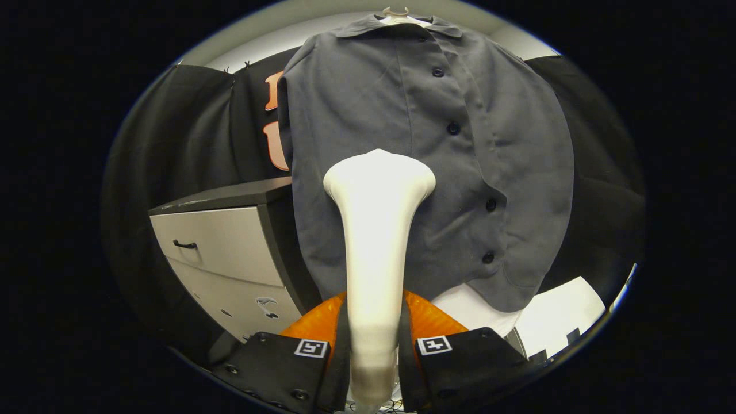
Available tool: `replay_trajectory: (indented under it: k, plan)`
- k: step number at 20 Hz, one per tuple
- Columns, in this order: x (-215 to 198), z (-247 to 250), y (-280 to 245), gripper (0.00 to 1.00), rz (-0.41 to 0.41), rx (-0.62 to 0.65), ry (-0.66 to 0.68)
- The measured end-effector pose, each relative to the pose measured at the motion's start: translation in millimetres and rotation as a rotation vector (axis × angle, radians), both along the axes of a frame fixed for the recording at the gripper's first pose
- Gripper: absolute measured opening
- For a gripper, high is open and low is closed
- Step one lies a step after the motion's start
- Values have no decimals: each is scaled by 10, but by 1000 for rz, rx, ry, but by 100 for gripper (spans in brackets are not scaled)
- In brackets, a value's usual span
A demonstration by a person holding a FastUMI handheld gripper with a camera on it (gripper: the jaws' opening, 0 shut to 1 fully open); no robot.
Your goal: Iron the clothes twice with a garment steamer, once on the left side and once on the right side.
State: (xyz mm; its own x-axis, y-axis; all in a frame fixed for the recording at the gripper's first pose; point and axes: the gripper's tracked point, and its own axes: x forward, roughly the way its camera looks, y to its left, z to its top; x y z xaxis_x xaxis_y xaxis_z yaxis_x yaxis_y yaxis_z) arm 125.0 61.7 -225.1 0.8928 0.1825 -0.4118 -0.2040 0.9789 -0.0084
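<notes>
One hand-held gripper (374, 345) is seen along its own two fingers, which are clamped together on the handle of a white, smooth plastic garment steamer (376, 230); the handle runs up from between the fingers to a broad, flared head. The head stands in front of a dark grey, button-front cloth shirt (425, 144) that hangs from a pale hanger (395, 11) beyond the fingers. The head lies over the shirt's lower middle, on the panel to the left of the row of dark buttons (453, 128); whether it touches the fabric or is held just off it cannot be told. No steam is discernible. Beside the shirt, to the left, stands a light grey drawer cabinet with a dark top (224, 241); below the shirt's hem lies a white surface (552, 316).

Progress, as a judgement: the steamer is already grasped and brought to the garment, so the pick-up step is complete. The head's place suggests the pass on the left side is in hand or about to begin. Nothing in the cloth shows which passes, if any, are finished; the panel to the right of the buttons has mild folds and looks as yet untreated.
</notes>
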Motion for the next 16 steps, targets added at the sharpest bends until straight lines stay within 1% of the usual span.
replay_trajectory:
  k: [8,13,16]
  plan:
    - [-90,-147,-47,43,-7,-13,33]
    - [-147,-56,-37,43,-3,-3,10]
    - [-234,157,-22,43,11,-3,-27]
